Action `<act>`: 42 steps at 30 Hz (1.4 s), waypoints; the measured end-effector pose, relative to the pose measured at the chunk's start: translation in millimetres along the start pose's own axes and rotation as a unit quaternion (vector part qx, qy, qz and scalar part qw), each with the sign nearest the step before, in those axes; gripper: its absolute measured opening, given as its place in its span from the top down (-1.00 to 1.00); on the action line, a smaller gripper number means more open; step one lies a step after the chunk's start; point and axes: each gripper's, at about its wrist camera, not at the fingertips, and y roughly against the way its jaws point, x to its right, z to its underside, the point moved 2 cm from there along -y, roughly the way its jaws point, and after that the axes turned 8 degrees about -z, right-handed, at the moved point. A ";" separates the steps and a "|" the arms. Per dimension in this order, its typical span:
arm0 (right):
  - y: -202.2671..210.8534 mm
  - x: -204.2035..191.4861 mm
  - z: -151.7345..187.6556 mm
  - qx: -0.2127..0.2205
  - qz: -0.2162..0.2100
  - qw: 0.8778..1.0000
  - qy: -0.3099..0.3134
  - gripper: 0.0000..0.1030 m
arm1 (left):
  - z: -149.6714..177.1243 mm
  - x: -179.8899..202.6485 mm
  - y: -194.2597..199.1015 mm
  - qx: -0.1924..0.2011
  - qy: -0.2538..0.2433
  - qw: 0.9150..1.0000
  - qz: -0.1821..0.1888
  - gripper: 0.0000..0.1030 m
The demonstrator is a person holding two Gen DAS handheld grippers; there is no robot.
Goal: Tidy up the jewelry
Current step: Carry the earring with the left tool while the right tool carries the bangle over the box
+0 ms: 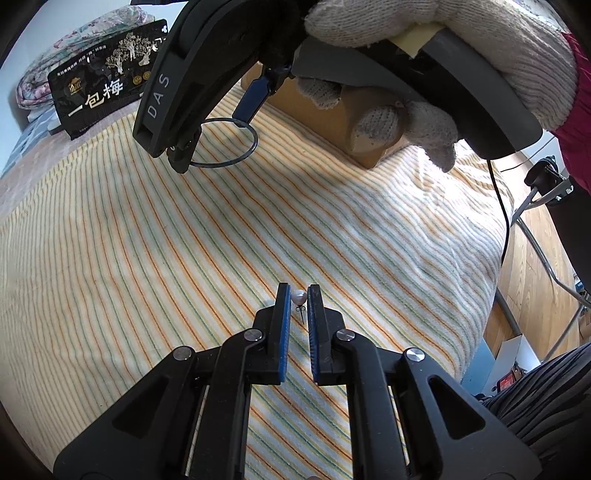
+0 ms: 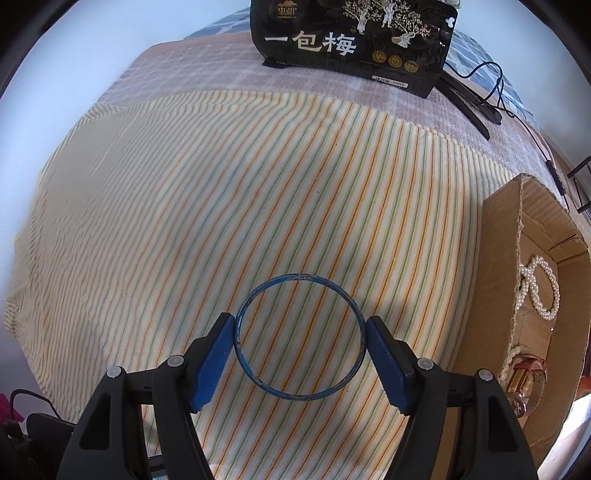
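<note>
A soft terry cloth with thin orange, green and yellow stripes covers the surface, its pile ribbed and slightly rumpled toward the edge.

The right claw grips a thin blue metal bangle across its width, one blue rubber-faced pad pressed to each side of the ring, jaws standing wide around it. The paint on the hoop is scuffed in small spots.

The left claw is pinched nearly closed on a small pearl stud earring; the round white bead sits between the ridged blue pads at the tips, its dark post angling down toward the cloth.

At the far end stands a glossy black snack pouch printed with gold trees and figures and large white characters "一包梅". The black plastic body of the right claw carries the raised letters "DAS", readable only from the left wrist view, which also shows a white knitted cotton glove on the hand holding that tool.

Only the right wrist view looks into the open brown corrugated cardboard box at the right: a looped white pearl strand lies in it, with a gold-toned watch-like piece nearer the camera.
</note>
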 end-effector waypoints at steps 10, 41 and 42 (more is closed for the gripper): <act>34.3 1.5 -0.8 0.036 -0.007 0.999 -0.001 -0.43 | -9.1 5.4 16.8 0.015 -0.003 1.000 -0.005 0.86; 132.7 132.6 36.8 0.118 0.050 0.989 -0.071 -0.43 | -119.3 41.3 18.1 0.095 -0.005 0.995 0.015 0.87; 133.0 137.0 37.8 0.118 0.051 0.989 -0.074 -0.43 | -123.2 43.3 16.9 0.097 -0.006 0.995 0.016 0.87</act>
